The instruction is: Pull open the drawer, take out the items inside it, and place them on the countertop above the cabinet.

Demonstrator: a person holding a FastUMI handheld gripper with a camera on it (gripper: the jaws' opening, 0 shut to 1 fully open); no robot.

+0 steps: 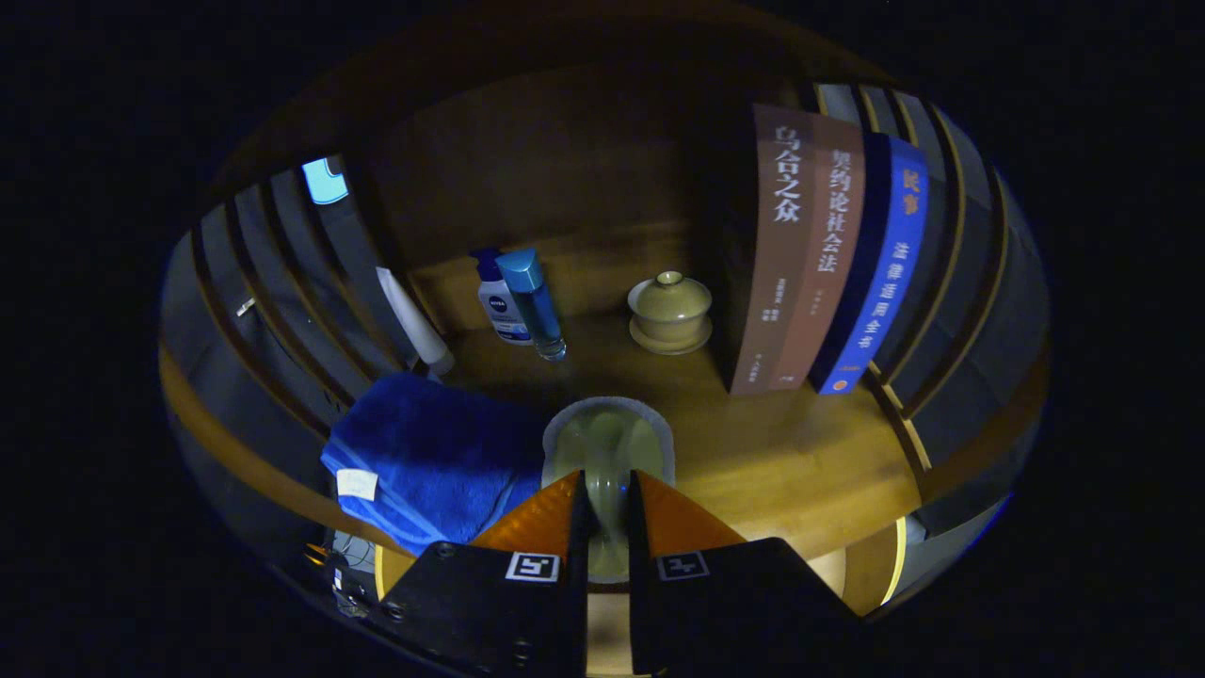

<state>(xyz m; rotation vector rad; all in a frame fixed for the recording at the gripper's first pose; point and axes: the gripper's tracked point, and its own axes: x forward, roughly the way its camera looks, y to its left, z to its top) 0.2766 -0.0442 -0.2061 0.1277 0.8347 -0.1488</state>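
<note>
- Gripper (607, 499): two wedge-shaped fingers, nearly closed, clamp the handle of one pale green spoon (607, 452) between them; both fingers press on the handle from either side.
- Spoon: glossy, ceramic-looking, with a rounded bowl that lies just ahead of the fingertips, over the wooden countertop (781, 461).
- Countertop: smooth, warm brown wood with a rounded front edge; dark slatted panels flank it on both sides, and a plain wooden panel stands behind it.
- Towel (428, 457): one, deep blue, thick terry pile, folded, with a small white tag at its near corner. It lies on the countertop just beside the spoon bowl, on the left of the fingers.
- Bottles: two, upright, side by side beyond the fingers. One white bottle (499, 301) with a dark blue cap, and one slim clear bottle (538, 306) with a light blue cap standing just in front of it.
- Lidded cup (669, 311): one, pale glazed ceramic, rounded, with a knobbed lid, seated on a matching saucer, between the bottles and the books.
- Books (828, 254): three, upright, spines forward, touching one another; two brown, one blue.
- White tube (414, 320): one, smooth, leaning against the left slatted panel.
</note>
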